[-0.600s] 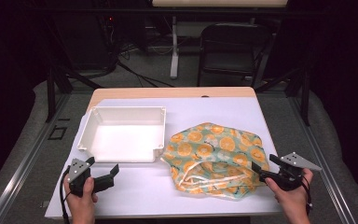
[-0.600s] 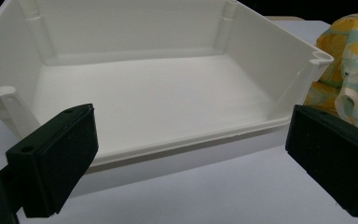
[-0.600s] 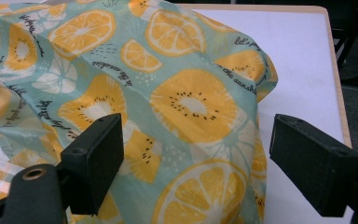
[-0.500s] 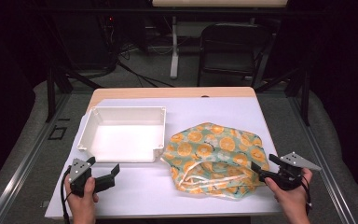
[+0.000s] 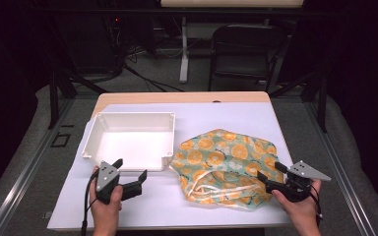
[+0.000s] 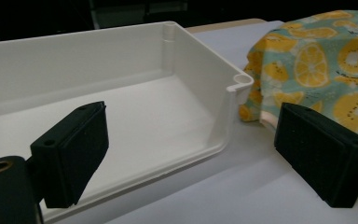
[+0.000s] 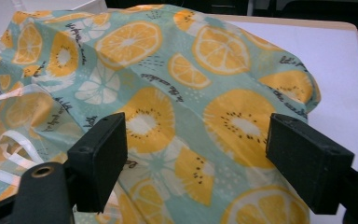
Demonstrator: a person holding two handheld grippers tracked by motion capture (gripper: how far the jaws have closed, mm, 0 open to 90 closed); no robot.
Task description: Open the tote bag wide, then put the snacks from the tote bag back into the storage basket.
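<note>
The right gripper (image 5: 268, 176), jaws wide, is nosing up to the cloth (image 7: 191, 93); next, I think, pinching its edge; left gripper (image 5: 130, 169) is waiting, wide too

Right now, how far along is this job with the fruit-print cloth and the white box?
Barely started. The fruit-print cloth lies crumpled on the table beside the white box, which is empty. The right gripper is at the cloth's edge with jaws open; the left gripper waits open near the box. Gripping and moving the cloth remain.

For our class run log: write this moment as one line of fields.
left gripper: open, beside white tray | right gripper: open, at fruit-print bag | bag: on table, outside tray | tray: empty
</note>
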